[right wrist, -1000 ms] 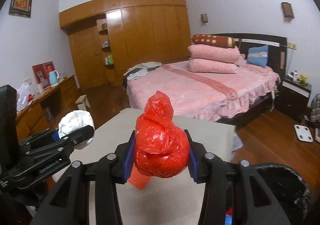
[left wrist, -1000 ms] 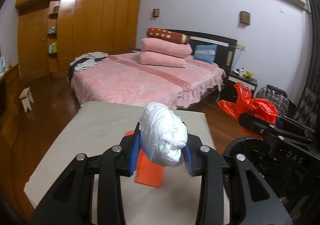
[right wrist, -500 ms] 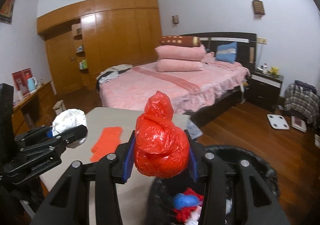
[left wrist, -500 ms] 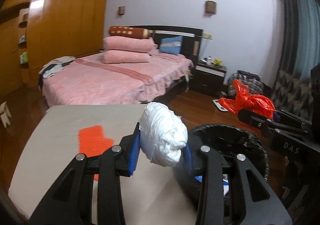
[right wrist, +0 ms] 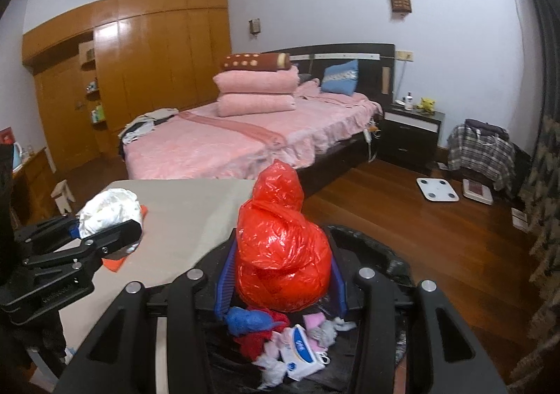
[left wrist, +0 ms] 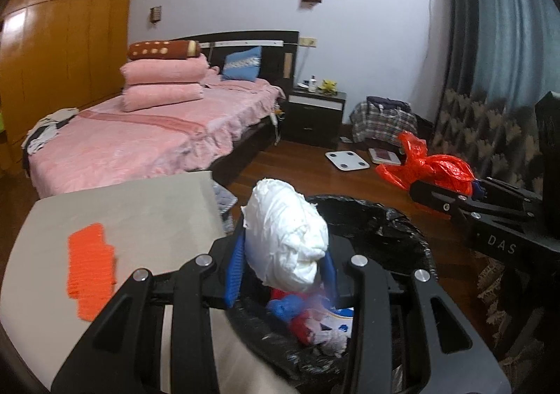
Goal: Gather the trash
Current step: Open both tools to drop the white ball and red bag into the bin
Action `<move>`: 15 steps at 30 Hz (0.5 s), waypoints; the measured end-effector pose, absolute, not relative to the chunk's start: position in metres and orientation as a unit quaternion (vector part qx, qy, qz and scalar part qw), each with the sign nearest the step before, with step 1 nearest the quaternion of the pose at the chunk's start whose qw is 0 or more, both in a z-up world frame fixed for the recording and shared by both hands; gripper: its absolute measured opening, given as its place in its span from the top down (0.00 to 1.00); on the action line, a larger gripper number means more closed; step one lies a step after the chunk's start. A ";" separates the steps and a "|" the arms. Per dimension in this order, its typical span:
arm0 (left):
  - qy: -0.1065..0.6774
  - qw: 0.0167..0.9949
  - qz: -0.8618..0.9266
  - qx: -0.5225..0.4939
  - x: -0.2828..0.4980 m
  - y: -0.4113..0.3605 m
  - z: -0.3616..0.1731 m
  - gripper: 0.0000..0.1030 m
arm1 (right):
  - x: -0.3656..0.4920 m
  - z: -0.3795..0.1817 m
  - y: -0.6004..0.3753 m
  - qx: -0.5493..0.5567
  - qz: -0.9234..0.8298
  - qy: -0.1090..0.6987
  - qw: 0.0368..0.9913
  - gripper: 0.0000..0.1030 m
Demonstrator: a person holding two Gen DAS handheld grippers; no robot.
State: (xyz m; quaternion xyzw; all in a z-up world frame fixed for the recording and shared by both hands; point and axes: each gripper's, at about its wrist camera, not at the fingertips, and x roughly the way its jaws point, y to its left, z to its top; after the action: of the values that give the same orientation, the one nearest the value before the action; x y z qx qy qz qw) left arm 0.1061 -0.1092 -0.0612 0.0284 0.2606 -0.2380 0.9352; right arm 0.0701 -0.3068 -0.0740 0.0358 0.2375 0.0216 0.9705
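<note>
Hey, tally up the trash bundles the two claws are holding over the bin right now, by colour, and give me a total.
White bundle, in the left claw: 1
Red plastic bundle, in the right claw: 1
Total: 2, both over the black-lined bin.

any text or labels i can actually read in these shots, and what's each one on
"DAS": pale letters on the black body of the right gripper, seen from the left wrist view.
Raised lettering on the side of the left gripper, seen from the right wrist view: too blurred to read.
Blue-and-white packet in the trash bin: has a printed blue mark, not legible.
Nothing else readable; none on the white wad or the red bag.
</note>
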 end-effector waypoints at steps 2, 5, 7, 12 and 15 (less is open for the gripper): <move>0.262 0.933 -0.244 0.029 0.109 -0.115 -0.064 0.65 | 0.070 -0.077 -0.313 0.034 0.015 0.239 0.970 0.57; 0.266 0.930 -0.253 0.032 0.115 -0.127 -0.069 0.65 | 0.070 -0.081 -0.322 0.038 0.009 0.243 0.969 0.57; 0.268 0.928 -0.255 0.033 0.119 -0.132 -0.069 0.65 | 0.071 -0.084 -0.325 0.040 0.005 0.247 0.968 0.57; 0.268 0.925 -0.265 0.036 0.128 -0.146 -0.073 0.65 | 0.073 -0.091 -0.334 0.044 -0.001 0.254 0.966 0.57; 0.271 0.923 -0.273 0.032 0.133 -0.148 -0.074 0.59 | 0.075 -0.095 -0.338 0.044 -0.005 0.258 0.965 0.55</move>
State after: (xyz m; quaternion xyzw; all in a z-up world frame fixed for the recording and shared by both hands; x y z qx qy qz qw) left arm 0.1329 -0.1481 -0.0744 0.0322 0.2709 -0.2730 0.9225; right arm 0.0745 -0.3381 -0.0948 0.0443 0.2578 -0.0045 0.9652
